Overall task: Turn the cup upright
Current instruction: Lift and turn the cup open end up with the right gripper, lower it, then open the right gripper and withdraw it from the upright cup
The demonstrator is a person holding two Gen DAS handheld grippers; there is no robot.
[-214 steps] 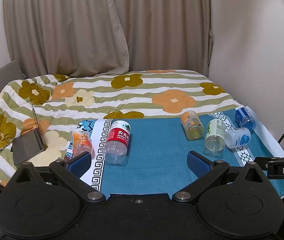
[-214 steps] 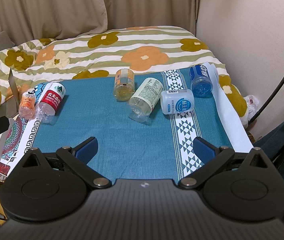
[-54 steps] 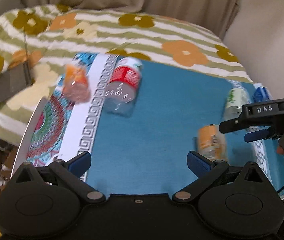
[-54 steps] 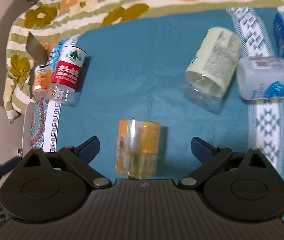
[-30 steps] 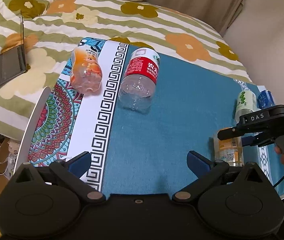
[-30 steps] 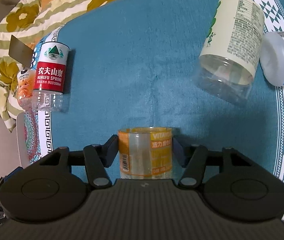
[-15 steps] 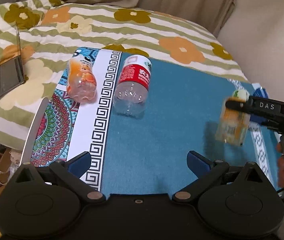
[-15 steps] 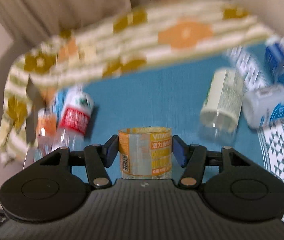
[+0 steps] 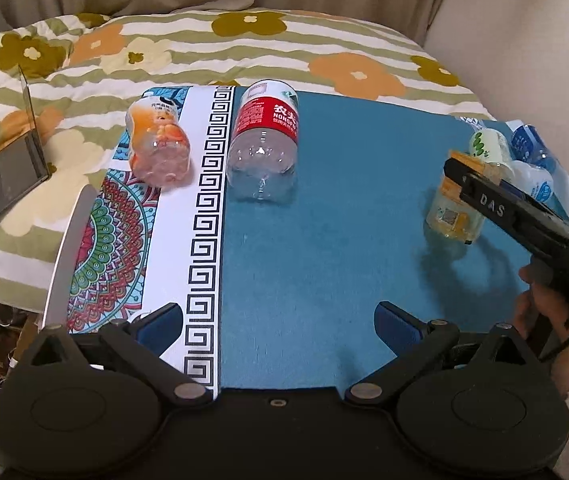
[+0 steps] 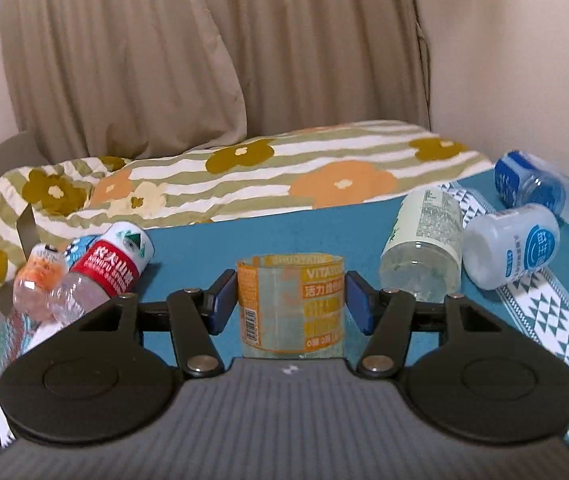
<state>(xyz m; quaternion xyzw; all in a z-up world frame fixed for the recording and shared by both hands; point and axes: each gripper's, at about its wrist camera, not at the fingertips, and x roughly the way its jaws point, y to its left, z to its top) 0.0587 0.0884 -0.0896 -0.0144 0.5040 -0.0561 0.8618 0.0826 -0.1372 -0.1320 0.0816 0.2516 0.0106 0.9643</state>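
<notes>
The cup is a clear cut-off bottle with an orange and yellow label (image 10: 290, 306). My right gripper (image 10: 290, 304) is shut on it, blue pads on both sides, and holds it upright with the open rim up. In the left wrist view the same cup (image 9: 458, 204) stands slightly tilted over the blue cloth (image 9: 344, 216) at the right, with the right gripper's black finger across it. Whether its base touches the cloth I cannot tell. My left gripper (image 9: 280, 322) is open and empty over the cloth's near edge.
A red-label bottle (image 9: 264, 146) and an orange bottle (image 9: 158, 146) lie at the left. A green-label cup (image 10: 424, 240), a white bottle (image 10: 512, 244) and a blue bottle (image 10: 528, 188) lie at the right. A flowered quilt (image 10: 244, 176) and a laptop (image 9: 8, 172) are behind.
The right gripper closed on the orange-label cup, lifted it and turned it from lying to upright. The left gripper stayed open and drifted only slightly.
</notes>
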